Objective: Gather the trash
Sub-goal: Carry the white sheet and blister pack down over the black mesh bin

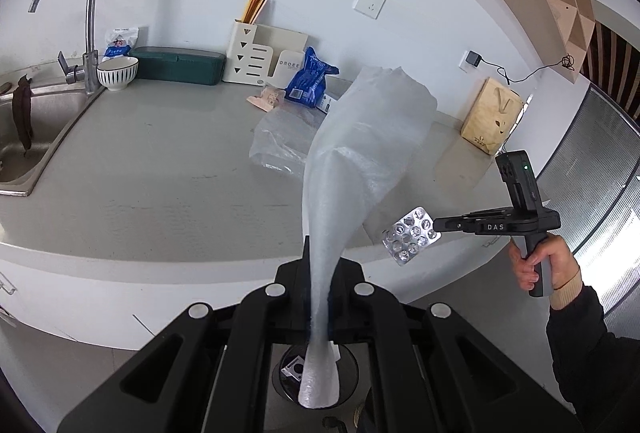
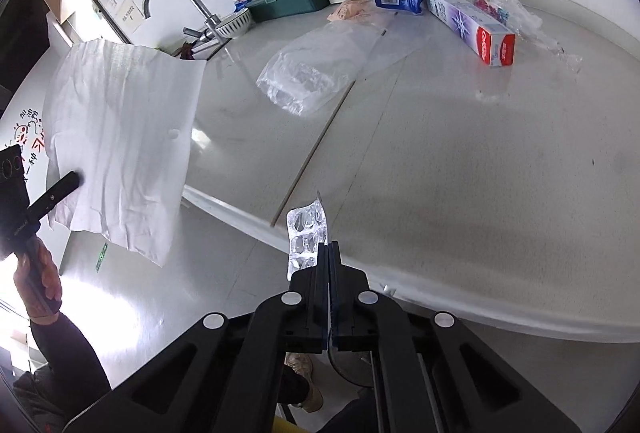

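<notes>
I am holding a white foam sheet (image 1: pixel 360 153) pinched in my left claw (image 1: pixel 320 297) and an empty pill pack (image 2: pixel 306 237) clamped in my right claw (image 2: pixel 329 273), both hanging off the counter (image 2: pixel 460 173) edge; the bin (image 1: pixel 348 369) is sitting directly below the left claw, nearer it.

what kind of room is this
Most likely a home kitchen: a grey countertop with a steel sink and tall faucet at one end, and a bowl and utensil rack against the wall.
</notes>
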`<state>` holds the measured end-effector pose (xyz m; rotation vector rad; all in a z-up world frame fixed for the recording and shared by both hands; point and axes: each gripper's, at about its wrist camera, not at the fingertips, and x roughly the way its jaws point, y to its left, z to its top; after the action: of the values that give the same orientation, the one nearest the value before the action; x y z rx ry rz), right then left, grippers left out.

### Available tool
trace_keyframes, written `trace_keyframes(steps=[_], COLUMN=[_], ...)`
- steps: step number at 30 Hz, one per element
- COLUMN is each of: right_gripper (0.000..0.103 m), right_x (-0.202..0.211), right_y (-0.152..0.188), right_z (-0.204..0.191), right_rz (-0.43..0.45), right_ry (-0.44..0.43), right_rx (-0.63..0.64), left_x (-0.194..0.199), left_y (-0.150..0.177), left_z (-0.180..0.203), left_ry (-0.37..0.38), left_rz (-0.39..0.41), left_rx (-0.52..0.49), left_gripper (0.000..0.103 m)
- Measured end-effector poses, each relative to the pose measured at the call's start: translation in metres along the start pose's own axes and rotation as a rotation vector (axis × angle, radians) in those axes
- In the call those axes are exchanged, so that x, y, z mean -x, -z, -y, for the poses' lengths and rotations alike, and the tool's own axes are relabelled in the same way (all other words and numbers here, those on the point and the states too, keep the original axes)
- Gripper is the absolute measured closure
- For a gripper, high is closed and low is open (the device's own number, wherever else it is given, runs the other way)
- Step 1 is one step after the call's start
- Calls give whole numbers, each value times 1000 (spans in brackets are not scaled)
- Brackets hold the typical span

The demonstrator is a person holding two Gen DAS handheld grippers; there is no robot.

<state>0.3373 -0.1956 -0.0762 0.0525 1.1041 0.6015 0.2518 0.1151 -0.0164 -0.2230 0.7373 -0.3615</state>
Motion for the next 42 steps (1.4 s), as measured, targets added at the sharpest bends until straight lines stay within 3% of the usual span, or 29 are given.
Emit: trace_keyframes(steps=[8, 16, 24, 26, 34, 42], right_gripper=[98, 98, 98, 98, 98, 97], right_x=[2, -33, -109, -135, -249, -340], right_y=[62, 131, 187, 198, 228, 255], right_z=[-14, -8, 35, 47, 96, 138], right_rz=[-28, -103, -203, -239, -413, -573], right_ry=[-25, -36, -49, -24, -41, -6], right_rx=[9, -31, -141, -153, -207, -234], left_x=[0, -40, -149, -182, -298, -397], left_y=[53, 119, 189, 205, 263, 328], left_z=[29, 52, 49, 47, 26, 24], left_ry=[67, 123, 118, 84, 38, 1], left_rz=[-79, -250, -505, -557, -729, -862], left_rx=[-27, -48, -35, -47, -13, -41], left_gripper=[97, 97, 97, 97, 97, 97])
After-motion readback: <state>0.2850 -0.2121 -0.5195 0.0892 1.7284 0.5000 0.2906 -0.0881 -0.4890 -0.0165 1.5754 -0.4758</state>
